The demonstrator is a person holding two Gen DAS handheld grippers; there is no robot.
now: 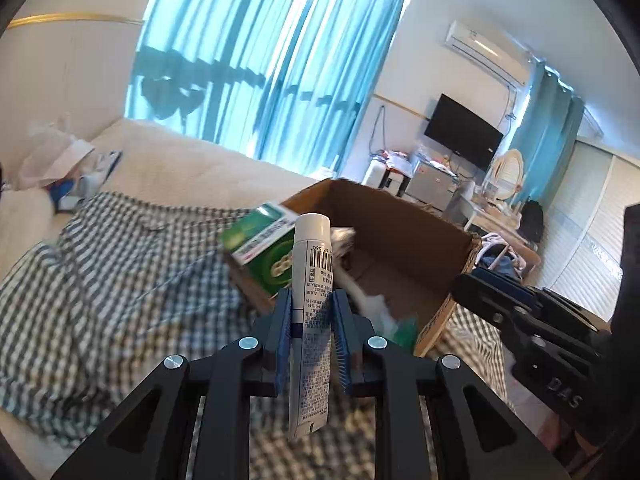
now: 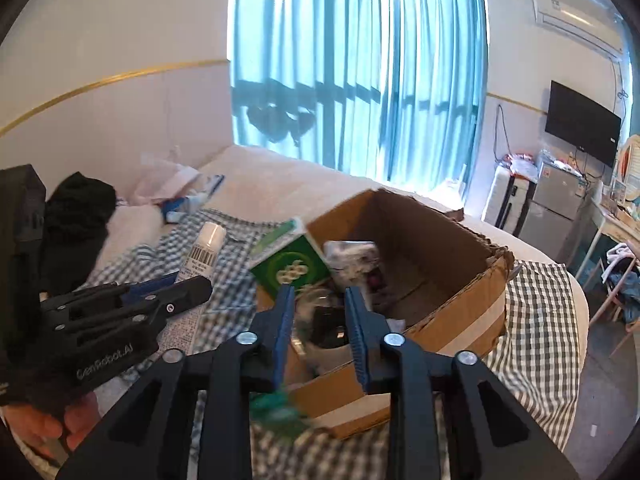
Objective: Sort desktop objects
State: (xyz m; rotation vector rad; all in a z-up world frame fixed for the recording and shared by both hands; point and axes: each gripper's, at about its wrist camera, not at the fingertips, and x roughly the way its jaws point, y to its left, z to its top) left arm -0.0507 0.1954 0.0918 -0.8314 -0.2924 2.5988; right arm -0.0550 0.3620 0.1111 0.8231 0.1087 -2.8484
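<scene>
My left gripper is shut on a white tube with a barcode, held upright above the checked cloth. In the right wrist view that gripper and the tube sit at the left. An open cardboard box stands just beyond. A green carton leans at its near left corner. My right gripper hangs over the box's near side, its blue pads closed on a clear packet with a blurred green end dangling. The right gripper shows at the right.
The box holds several packets. A checked cloth covers a pale bed. Bags and blue-white items and a black garment lie at the bed's far left. A hand grips the left tool.
</scene>
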